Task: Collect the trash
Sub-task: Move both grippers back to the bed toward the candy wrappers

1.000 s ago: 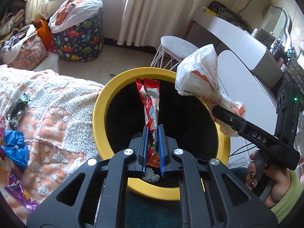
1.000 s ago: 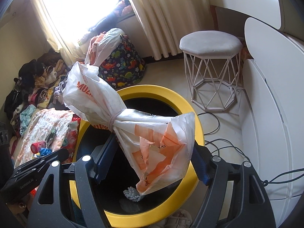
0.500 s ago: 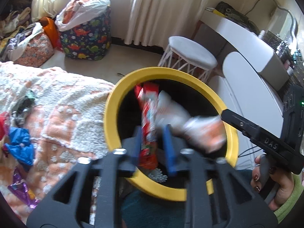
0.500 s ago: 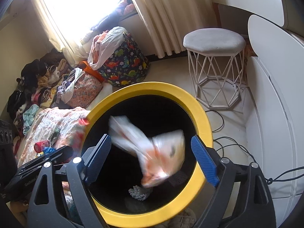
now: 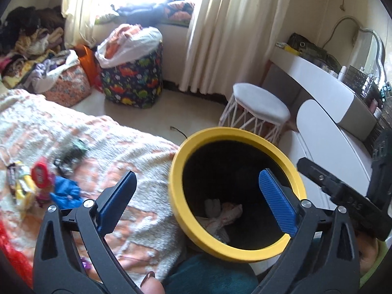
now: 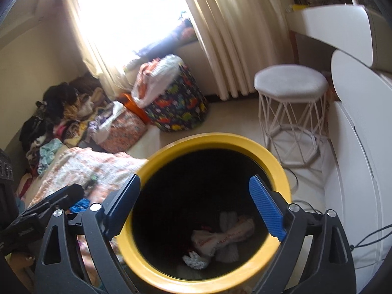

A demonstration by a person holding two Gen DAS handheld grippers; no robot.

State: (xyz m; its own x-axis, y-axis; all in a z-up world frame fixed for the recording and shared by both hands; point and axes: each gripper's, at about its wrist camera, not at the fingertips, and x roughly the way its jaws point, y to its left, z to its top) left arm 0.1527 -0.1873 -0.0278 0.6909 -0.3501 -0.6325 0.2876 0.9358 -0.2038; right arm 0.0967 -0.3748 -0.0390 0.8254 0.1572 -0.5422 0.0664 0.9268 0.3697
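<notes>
A black bin with a yellow rim (image 5: 297,178) (image 6: 281,171) stands beside the bed. At its bottom lies the white and orange plastic bag (image 6: 220,235) (image 5: 224,214) with other crumpled scraps. My left gripper (image 5: 198,197) hangs above the bin's left rim, its jaws opening wide with nothing between them. Over the bin's mouth my right gripper (image 6: 196,202) is also opening, empty. More wrappers lie on the bedspread at the left: a blue one (image 5: 65,191), a red one (image 5: 40,174) and a yellow one (image 5: 23,191).
The orange and white bedspread (image 5: 98,142) fills the left. A white stool (image 5: 259,105) (image 6: 291,85), a white desk (image 5: 325,88), a dinosaur-print hamper (image 5: 133,78) (image 6: 178,107) and clothes piles (image 6: 61,112) ring the floor. The other gripper's black body (image 5: 343,198) is at the right.
The left gripper let go of the red wrapper and the right let go of the plastic bag; both fell into the bin. Both grippers opened wide and rose, showing more of the bed.
</notes>
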